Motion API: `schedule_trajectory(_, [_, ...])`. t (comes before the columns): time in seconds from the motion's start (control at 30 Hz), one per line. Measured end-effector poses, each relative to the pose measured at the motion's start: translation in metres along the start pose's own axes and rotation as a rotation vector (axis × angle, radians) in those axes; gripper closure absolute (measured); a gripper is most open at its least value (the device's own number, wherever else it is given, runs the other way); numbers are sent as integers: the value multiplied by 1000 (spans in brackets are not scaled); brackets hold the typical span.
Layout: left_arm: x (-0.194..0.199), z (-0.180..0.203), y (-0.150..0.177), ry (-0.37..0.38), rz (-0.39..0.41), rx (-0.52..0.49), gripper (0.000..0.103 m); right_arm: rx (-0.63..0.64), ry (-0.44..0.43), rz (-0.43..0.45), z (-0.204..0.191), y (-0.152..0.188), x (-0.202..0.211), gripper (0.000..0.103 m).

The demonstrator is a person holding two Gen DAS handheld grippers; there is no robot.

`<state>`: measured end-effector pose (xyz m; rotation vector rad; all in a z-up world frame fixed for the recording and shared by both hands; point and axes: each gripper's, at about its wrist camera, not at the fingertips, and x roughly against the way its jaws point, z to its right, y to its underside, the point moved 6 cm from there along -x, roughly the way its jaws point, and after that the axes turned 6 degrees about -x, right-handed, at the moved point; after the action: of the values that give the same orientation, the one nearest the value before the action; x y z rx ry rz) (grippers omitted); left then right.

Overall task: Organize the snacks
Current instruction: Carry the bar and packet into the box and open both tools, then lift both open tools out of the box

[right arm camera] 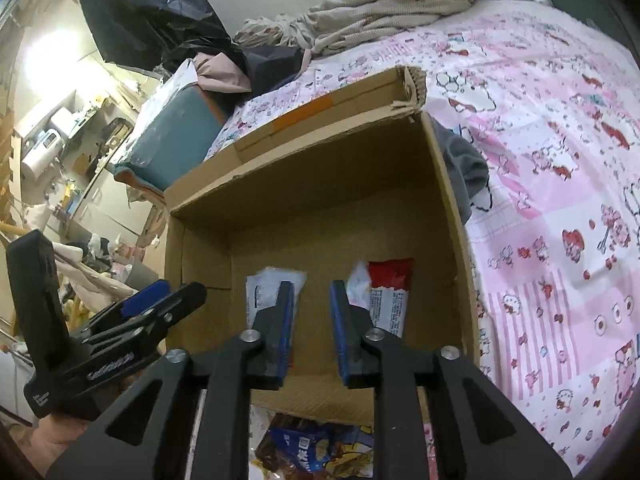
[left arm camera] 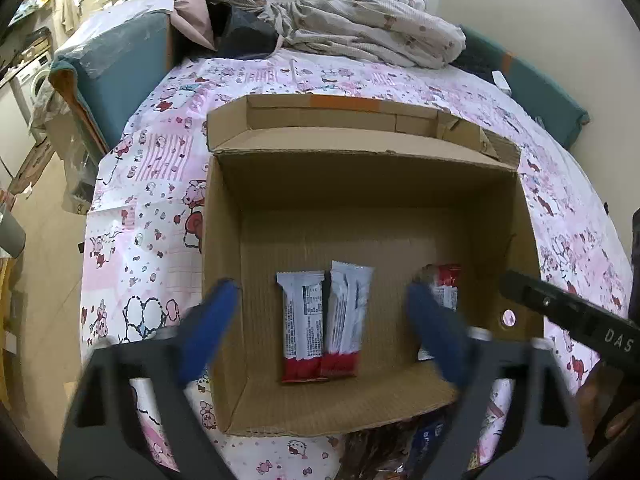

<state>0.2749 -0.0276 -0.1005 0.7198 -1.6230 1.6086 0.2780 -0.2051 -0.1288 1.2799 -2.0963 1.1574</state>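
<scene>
An open cardboard box [left arm camera: 224, 264] sits on a pink cartoon-print sheet. Two white-and-red snack bars [left arm camera: 304, 324] [left arm camera: 346, 320] lie side by side on its floor, and a third bar [left arm camera: 444, 280] lies at the right. My left gripper [left arm camera: 320, 328] is open and empty, held above the box's near edge. My right gripper [right arm camera: 310, 332] is open and empty, over the box [right arm camera: 452, 216] between a white bar [right arm camera: 264, 292] and the red-topped bar [right arm camera: 388, 292]. The left gripper also shows in the right wrist view [right arm camera: 160, 300].
More snack packets [right arm camera: 308, 452] lie on the sheet in front of the box. The pink sheet [left arm camera: 140, 208] covers a bed, with crumpled bedding [left arm camera: 372, 24] at the far end. A teal cushion [left arm camera: 116, 68] stands at the back left, and a cluttered floor is to the left.
</scene>
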Motion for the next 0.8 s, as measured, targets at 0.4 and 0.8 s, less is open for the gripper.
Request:
schedule_trajectory(0.4, [31, -3, -2, -43, 80, -27, 9, -16, 3, 75, -2, -1, 31, 24])
schedule_trajectory(0.8, [62, -17, 13, -66, 57, 28, 9, 24, 27, 109, -9, 26, 83, 8])
